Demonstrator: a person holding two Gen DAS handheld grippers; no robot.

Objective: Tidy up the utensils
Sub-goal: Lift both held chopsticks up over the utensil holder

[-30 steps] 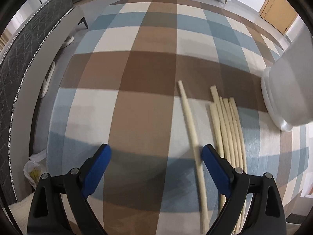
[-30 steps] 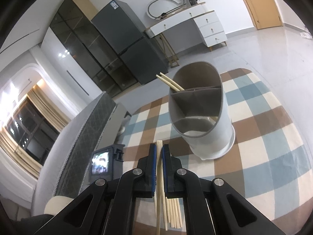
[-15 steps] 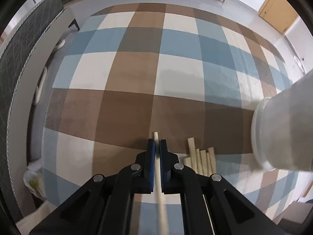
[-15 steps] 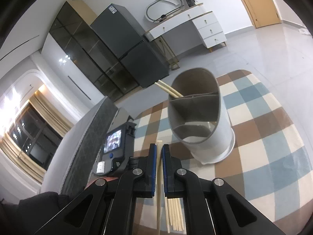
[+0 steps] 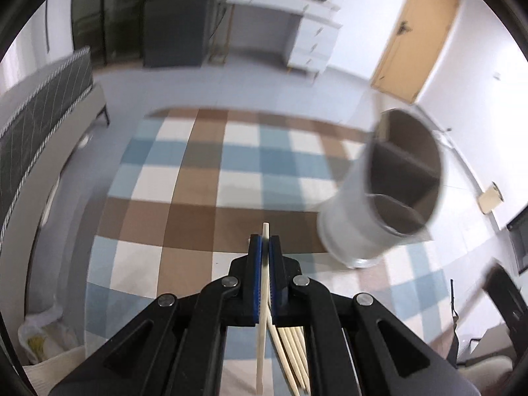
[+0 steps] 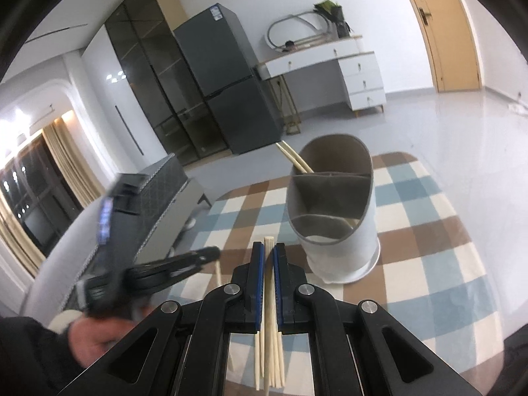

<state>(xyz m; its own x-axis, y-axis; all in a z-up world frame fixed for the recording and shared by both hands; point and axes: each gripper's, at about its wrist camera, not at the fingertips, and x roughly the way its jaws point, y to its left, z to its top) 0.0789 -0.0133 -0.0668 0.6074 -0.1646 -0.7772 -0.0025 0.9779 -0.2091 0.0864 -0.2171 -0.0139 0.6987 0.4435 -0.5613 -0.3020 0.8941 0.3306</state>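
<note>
Only fridge (image 6: 227, 76) sticker (image 6: 216, 13) visible, writing unreadable.

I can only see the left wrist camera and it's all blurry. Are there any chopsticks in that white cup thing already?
Observer: Yes. In the right wrist view, two chopsticks lean out of the far compartment of the holder.
Operator: Is the other gripper holding something too?
Observer: The right gripper is shut on a single chopstick, whose tip pokes out past the jaws.
Operator: Can you see my gripper from there?
Observer: Yes, blurred. The left gripper is left of the holder, with its chopstick end hanging below the tip.
</note>
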